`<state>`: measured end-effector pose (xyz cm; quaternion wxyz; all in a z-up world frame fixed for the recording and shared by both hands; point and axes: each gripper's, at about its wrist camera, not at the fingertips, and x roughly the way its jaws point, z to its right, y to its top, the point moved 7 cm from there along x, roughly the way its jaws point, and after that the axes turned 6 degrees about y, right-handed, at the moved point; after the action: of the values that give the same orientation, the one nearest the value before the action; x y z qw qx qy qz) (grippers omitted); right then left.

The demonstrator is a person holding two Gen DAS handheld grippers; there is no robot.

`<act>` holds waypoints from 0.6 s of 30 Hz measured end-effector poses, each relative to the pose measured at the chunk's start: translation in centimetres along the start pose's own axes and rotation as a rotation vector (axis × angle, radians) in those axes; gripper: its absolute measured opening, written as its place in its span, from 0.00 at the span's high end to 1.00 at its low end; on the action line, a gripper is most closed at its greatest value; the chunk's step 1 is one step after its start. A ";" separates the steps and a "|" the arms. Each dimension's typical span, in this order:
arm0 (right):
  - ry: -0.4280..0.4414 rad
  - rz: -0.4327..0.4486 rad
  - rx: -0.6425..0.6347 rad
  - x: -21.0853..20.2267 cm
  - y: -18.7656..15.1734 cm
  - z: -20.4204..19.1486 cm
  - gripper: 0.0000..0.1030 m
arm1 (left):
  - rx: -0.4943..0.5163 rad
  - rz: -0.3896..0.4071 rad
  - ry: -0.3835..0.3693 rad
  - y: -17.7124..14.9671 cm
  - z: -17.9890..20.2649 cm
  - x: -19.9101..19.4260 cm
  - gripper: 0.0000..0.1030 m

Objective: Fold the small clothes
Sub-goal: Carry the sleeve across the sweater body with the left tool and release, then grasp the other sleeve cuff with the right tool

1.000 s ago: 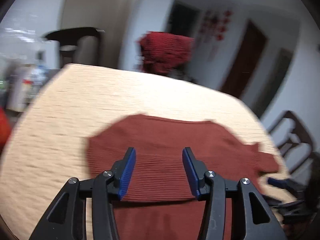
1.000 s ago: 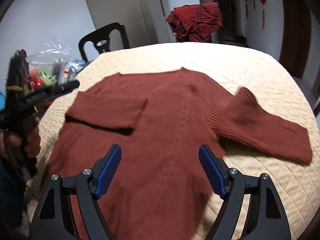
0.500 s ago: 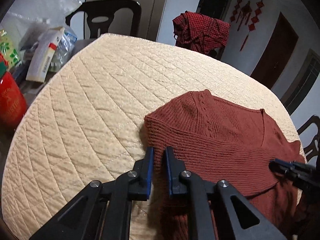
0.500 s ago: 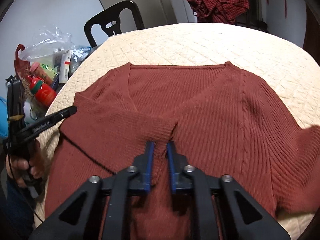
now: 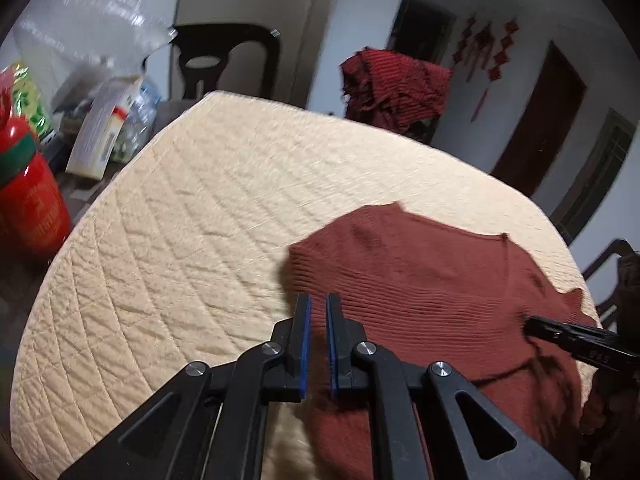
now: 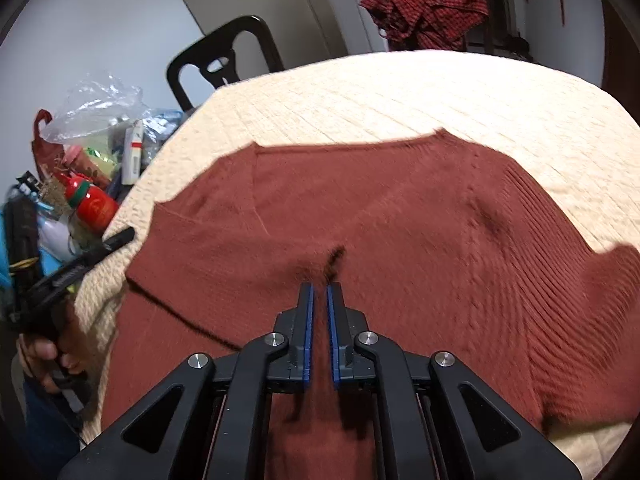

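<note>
A rust-red ribbed sweater [image 5: 420, 280] [image 6: 400, 208] lies flat on the cream quilted table cover [image 5: 180, 240], with one sleeve folded across its chest. My left gripper [image 5: 318, 300] sits at the sweater's left edge. Its jaws are closing to a narrow gap with knit fabric between the pads. It also shows as a black tool [image 6: 120, 238] at the garment's left side in the right wrist view. My right gripper [image 6: 320, 286] is closing on the folded sleeve's cuff, where the fabric puckers at the tips. The left wrist view shows the right gripper's tip [image 5: 532, 324] on the sweater.
A red checked garment [image 5: 396, 88] [image 6: 428, 4] hangs over a chair beyond the table. A black chair [image 6: 224, 60] stands at the far left. Clutter sits off the left edge: a red jar [image 5: 28, 200], a box [image 5: 104, 128], a plastic bag [image 6: 92, 108]. A hand [image 6: 44, 352] holds the left tool.
Both grippers went from wide open to nearly shut. The right one came down onto the folded sleeve's cuff. The left one settled at the sweater's left edge.
</note>
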<state>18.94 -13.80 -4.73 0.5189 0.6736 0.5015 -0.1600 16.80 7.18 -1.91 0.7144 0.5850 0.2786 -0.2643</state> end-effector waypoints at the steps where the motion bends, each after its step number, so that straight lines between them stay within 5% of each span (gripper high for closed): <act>1: -0.004 -0.001 0.005 -0.3 -0.3 0.2 0.93 | 0.017 0.003 -0.010 0.0 0.6 -0.4 0.91; 6: 0.011 0.006 0.006 -1.7 -2.0 0.0 0.84 | 0.118 -0.099 0.019 -2.2 2.4 1.6 0.91; 13: -0.027 0.054 0.020 -5.0 -4.5 1.4 0.81 | 0.112 -0.068 0.022 -2.9 2.9 -1.1 0.80; 18: -0.033 0.108 0.060 -7.8 -6.7 2.4 0.57 | 0.118 -0.063 -0.017 -5.0 4.8 -3.8 0.63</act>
<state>10.54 -20.05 -3.62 0.5145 0.7123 0.4506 -0.1579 11.03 1.79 -1.95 0.6725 0.6146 0.2746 -0.3077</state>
